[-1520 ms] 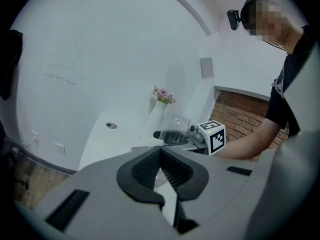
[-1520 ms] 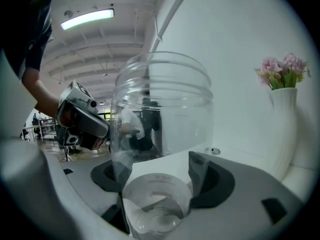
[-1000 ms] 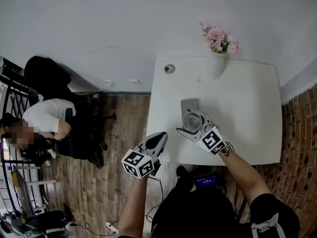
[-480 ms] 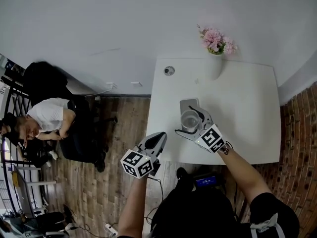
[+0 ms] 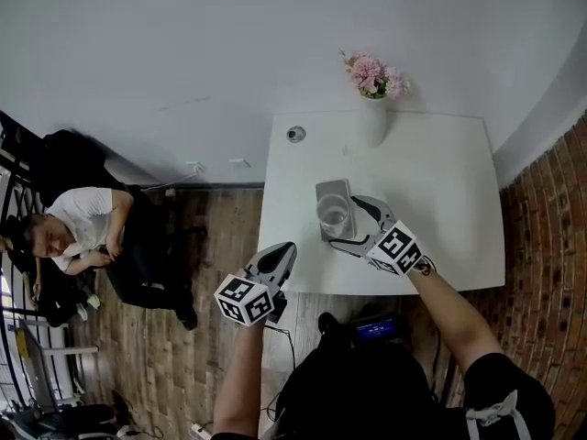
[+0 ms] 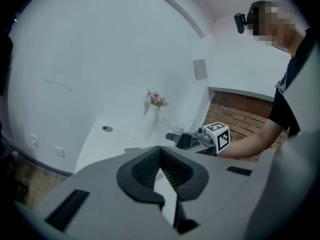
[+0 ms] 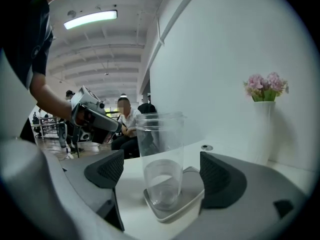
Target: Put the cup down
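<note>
The tall clear plastic cup (image 7: 161, 154) stands upright on a small grey square coaster with rounded corners (image 7: 193, 196), and the coaster lies on the white desk (image 5: 440, 218). So the cup is already down, I think. Its lower part looks different from the upper part. Maybe this is some water, but I cannot tell.

The right gripper (image 5: 346, 221) has its jaws wide apart, one on each side of the cup. The dark pads do not touch the wall of the cup, but the cup is between them.

This is where I see the danger. The cup is tall and seems light. If the gripper goes back a little sideways and not straight, one pad can catch the wall and the cup can tip over. It can also push the coaster along the smooth desk. In the right gripper view the cup does not seem to sit in the middle of the coaster, so it is perhaps less steady there.

The left gripper (image 5: 282, 253) has its jaws together with nothing between them. It hangs over the wooden floor (image 5: 202, 246), just beside the front edge of the desk and well apart from the cup, so I expect no trouble from that side.
</note>
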A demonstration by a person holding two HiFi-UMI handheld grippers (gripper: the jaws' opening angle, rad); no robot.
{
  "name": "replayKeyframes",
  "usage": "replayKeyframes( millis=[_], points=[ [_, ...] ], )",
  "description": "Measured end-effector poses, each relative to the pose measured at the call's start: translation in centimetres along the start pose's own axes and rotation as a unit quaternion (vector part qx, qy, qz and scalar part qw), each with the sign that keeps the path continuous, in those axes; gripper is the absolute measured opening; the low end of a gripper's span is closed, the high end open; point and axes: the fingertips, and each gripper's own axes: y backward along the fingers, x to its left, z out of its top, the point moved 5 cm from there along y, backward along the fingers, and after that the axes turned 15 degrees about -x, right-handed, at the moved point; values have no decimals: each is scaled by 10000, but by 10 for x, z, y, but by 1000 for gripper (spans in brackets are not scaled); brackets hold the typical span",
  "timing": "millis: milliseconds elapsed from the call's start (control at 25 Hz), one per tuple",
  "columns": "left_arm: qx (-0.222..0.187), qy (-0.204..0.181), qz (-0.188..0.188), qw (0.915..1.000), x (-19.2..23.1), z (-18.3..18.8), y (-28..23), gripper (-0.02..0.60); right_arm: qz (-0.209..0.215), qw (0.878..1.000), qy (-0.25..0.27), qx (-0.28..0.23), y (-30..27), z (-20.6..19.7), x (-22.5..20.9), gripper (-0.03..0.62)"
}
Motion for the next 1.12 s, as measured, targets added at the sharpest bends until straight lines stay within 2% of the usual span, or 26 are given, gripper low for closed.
replayKeyframes(
  millis=[120,240,400,520,600,680,800,920,1120],
  points=[
    [-1,-18,-56,10000,-7,-4,1,8,-68,9999,-127,44,19,2,2,465],
    [-27,-58,-109,9999,-14,-5,3,8,-324,9988,-371,-5,40,8,0,465],
    [-125,-21,-150,9998,-22,-6,6,8,-705,9918,-1045,-209,65,15,-1,463],
    [-228,23,-190,9996,-28,-6,9,8,-821,9871,-1357,-220,80,16,7,451],
    [-290,39,-220,9993,-33,-6,11,8,-886,9845,-1489,-258,90,18,15,341],
    [-355,47,-243,9991,-38,-5,13,8,-988,9796,-1693,-445,98,22,21,205],
    [-454,33,-277,9986,-42,-1,16,8,-1115,9678,-2098,-831,105,32,26,80],
    [-543,-14,-296,9981,-46,3,22,8,-1173,9613,-2299,-966,106,38,31,31],
    [-728,18,-266,9970,-51,3,36,8,-1038,9726,-1993,-598,101,38,46,14]
  ],
)
